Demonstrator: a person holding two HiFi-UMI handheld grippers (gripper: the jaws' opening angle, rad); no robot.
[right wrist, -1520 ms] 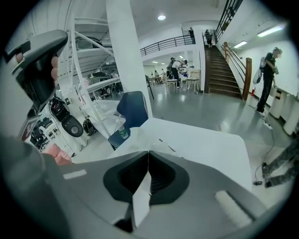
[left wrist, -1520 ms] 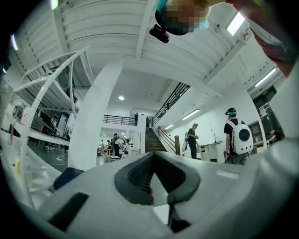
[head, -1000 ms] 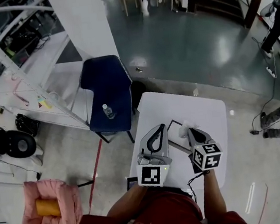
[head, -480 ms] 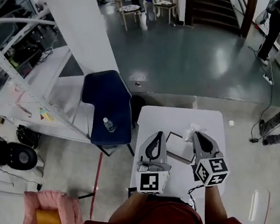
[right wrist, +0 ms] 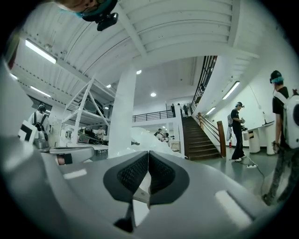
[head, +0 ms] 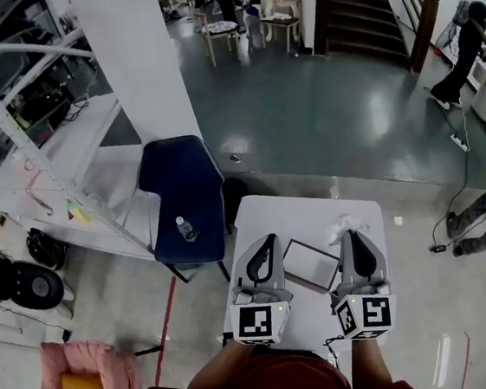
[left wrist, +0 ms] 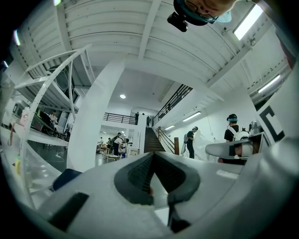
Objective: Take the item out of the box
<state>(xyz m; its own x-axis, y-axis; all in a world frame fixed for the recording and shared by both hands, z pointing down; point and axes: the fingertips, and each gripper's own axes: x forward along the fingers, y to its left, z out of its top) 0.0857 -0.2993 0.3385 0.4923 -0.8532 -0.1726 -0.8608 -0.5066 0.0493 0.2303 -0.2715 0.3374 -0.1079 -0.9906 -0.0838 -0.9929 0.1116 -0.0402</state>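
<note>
A shallow dark-rimmed box (head: 310, 264) lies open on the white table (head: 306, 212), between my two grippers. My right gripper (head: 350, 234) is held up to the right of the box, jaws shut on a crumpled white plastic-wrapped item (head: 342, 223) that sticks out past its tips. In the right gripper view the gripper (right wrist: 148, 153) points out into the hall, with the pale wrapping (right wrist: 140, 139) bunched just beyond its closed tips. My left gripper (head: 269, 240) hovers left of the box, shut with nothing in it. In its own view, its jaws (left wrist: 152, 156) meet at the tip.
A dark blue chair (head: 181, 183) with a small bottle (head: 184, 229) on its seat stands left of the table. A white pillar (head: 131, 54) and shelving rise beyond it. A pink seat (head: 73, 383) holding an orange roll is at lower left. People stand far off by the stairs (head: 360, 1).
Both grippers have drawn back toward me and risen. The right one has carried the white item off to the right of the box. The head camera has tilted, so the table sits lower in view.
</note>
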